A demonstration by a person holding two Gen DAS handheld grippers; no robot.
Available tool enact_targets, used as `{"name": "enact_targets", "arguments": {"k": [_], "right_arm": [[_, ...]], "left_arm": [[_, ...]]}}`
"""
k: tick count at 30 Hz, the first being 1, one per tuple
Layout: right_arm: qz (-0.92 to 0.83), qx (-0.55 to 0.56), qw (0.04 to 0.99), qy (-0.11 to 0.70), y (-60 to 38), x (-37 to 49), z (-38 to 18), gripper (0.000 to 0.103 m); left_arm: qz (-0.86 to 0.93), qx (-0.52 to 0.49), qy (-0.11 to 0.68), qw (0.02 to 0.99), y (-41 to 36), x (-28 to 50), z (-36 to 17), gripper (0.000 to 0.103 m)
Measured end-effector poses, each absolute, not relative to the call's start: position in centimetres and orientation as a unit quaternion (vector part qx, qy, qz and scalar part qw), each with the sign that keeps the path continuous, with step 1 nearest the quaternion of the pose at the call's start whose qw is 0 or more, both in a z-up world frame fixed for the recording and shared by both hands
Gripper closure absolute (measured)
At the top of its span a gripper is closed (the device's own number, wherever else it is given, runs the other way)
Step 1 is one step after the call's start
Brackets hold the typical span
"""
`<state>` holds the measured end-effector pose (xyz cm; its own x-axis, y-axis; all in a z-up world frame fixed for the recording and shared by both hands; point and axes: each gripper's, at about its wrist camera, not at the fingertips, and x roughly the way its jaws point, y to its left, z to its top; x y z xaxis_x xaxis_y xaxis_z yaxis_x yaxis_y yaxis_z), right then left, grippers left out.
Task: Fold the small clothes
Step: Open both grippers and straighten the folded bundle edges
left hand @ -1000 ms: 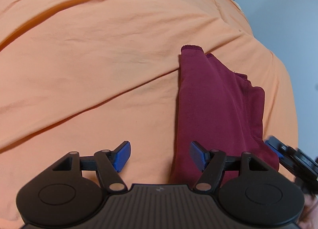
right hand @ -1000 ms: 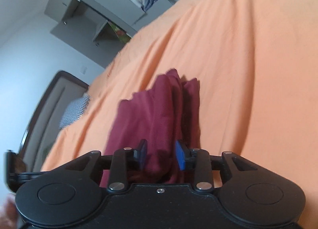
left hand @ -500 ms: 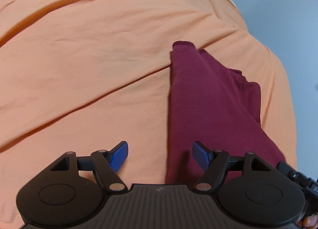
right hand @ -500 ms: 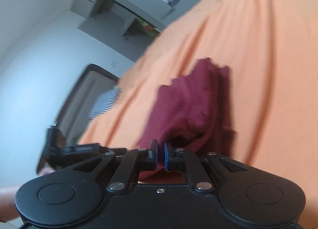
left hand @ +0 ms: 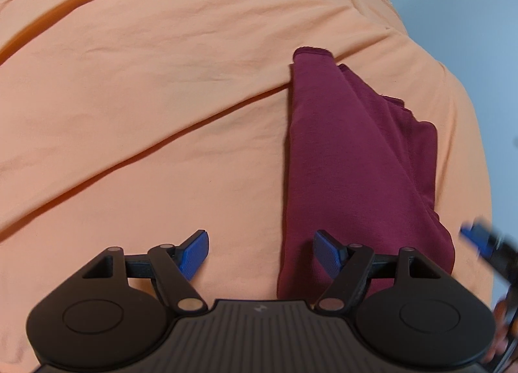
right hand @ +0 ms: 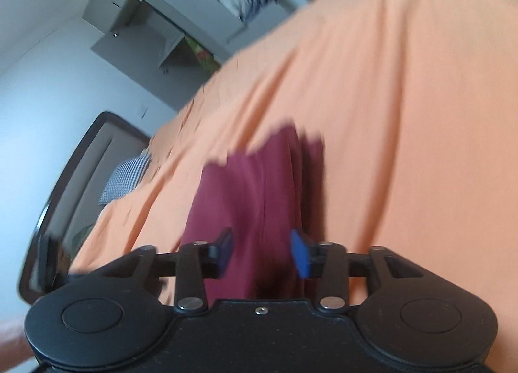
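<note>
A dark red garment (left hand: 353, 159) lies folded into a long strip on the orange bedsheet (left hand: 145, 98). My left gripper (left hand: 262, 253) is open, hovering at the strip's near left edge; its right finger is over the cloth, its left finger over bare sheet. In the right wrist view, which is blurred, the same garment (right hand: 259, 198) runs away from my right gripper (right hand: 262, 250), whose blue fingers stand apart on either side of the cloth's near end without pinching it. The right gripper's blue tip (left hand: 476, 237) shows blurred beside the garment's near right corner.
The orange sheet covers the bed and has long creases on the left. Its edge drops off to the right of the garment. A grey wardrobe (right hand: 207, 7) with stacked clothes, a dark-framed mirror (right hand: 81, 185) and a checked pillow (right hand: 124, 179) lie beyond the bed.
My right gripper was shut on the garment's near end half a second ago and has since opened, letting it go. The cloth has settled flat. The left gripper stayed open and shifted slightly.
</note>
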<state>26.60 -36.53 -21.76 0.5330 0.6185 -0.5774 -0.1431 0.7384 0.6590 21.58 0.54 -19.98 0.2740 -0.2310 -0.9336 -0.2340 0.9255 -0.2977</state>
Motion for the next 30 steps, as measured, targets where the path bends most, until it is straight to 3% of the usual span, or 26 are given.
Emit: {"name": "enact_targets", "arguments": {"k": [5, 6, 8, 9, 12, 15, 17, 18, 22, 25, 28, 30], "right_arm": [[0.210, 0.250, 0.841, 0.431, -34.0, 33.8, -23.7, 0.060], [0.211, 0.255, 0.837, 0.435, -33.5, 34.9, -24.3, 0.064], [0.228, 0.265, 0.822, 0.449, -32.6, 36.9, -25.2, 0.083], [0.242, 0.267, 0.814, 0.456, -32.1, 37.7, -25.8, 0.097], [0.225, 0.294, 0.816, 0.444, -33.4, 38.3, -25.9, 0.098], [0.183, 0.261, 0.823, 0.470, -33.6, 39.3, -26.9, 0.097], [0.182, 0.232, 0.820, 0.491, -33.0, 39.0, -27.5, 0.087], [0.174, 0.238, 0.821, 0.489, -33.2, 38.5, -27.2, 0.077], [0.196, 0.274, 0.836, 0.433, -33.7, 35.1, -24.0, 0.067], [0.253, 0.266, 0.827, 0.425, -32.7, 31.8, -23.0, 0.062], [0.249, 0.161, 0.830, 0.472, -31.4, 29.5, -24.3, 0.063], [0.232, 0.174, 0.829, 0.477, -32.6, 28.3, -25.2, 0.059]], "left_arm": [[-0.012, -0.192, 0.594, 0.781, -0.4, 21.7, -19.2, 0.027], [-0.015, -0.188, 0.593, 0.783, -0.6, 21.7, -19.0, 0.027], [-0.020, -0.184, 0.594, 0.783, -0.8, 21.8, -18.9, 0.027], [-0.021, -0.184, 0.595, 0.782, -0.8, 21.8, -19.0, 0.027], [-0.026, -0.184, 0.595, 0.782, -0.8, 21.7, -18.9, 0.027], [-0.032, -0.176, 0.594, 0.784, -1.0, 22.2, -19.2, 0.027], [-0.032, -0.174, 0.595, 0.784, -1.1, 22.6, -19.3, 0.027], [-0.033, -0.175, 0.593, 0.785, -1.1, 22.8, -19.3, 0.027], [-0.033, -0.179, 0.587, 0.789, -1.2, 24.1, -19.6, 0.027], [-0.030, -0.176, 0.587, 0.789, -1.5, 25.0, -20.2, 0.027], [-0.030, -0.181, 0.589, 0.787, -1.8, 26.0, -20.9, 0.027], [-0.034, -0.183, 0.590, 0.786, -2.1, 26.6, -21.0, 0.027]]}}
